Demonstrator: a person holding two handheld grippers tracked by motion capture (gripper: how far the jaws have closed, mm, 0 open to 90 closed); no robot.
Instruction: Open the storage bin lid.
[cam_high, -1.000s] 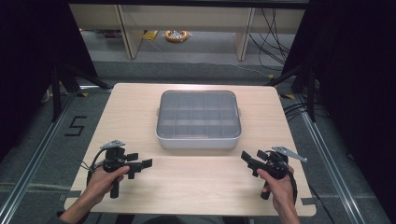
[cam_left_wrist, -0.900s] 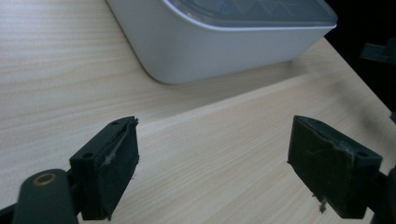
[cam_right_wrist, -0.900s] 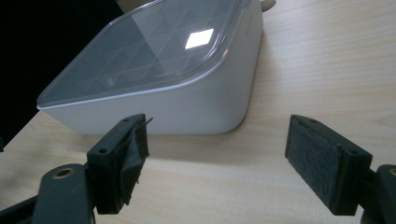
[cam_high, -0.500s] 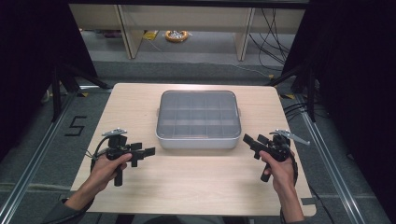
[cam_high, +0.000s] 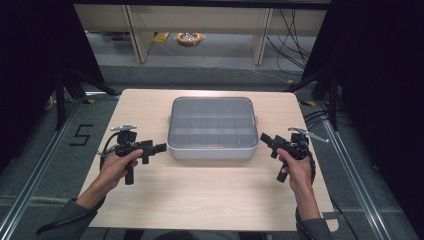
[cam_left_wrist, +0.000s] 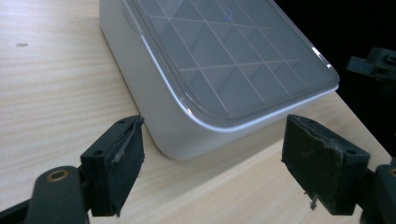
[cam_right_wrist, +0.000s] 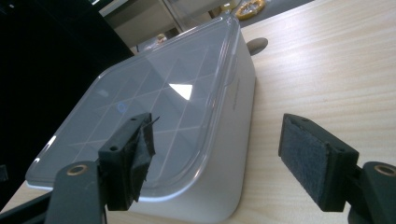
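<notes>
I have both hand-held grippers up at the white rectangular compartment box with the clear lid, one at each short end. The left gripper has its black jaws spread wide; they have just been closing a little, and nothing sits between the pads, which frame the box's near corner without touching it. In the left gripper view the foam pads look frayed at their edges. The right gripper is likewise spread, its jaws also having just narrowed slightly, and it grips nothing; in the right gripper view the box's corner and lid edge lie between and beyond the jaws, apart from both pads.

The box sits in the middle of the pale wooden table, closed, its lid showing a grid of dividers underneath. I cannot make out whether anything lies in the compartments; the lid is glary and hazy. The right gripper view cuts off the box's near corner, and a small round grey thing on the table past the box is too unclear to name.

Around the table, dark curtains hang on both sides; a grey floor carries a taped figure five, and beyond stand light shelf legs with cables and a yellow coil.
</notes>
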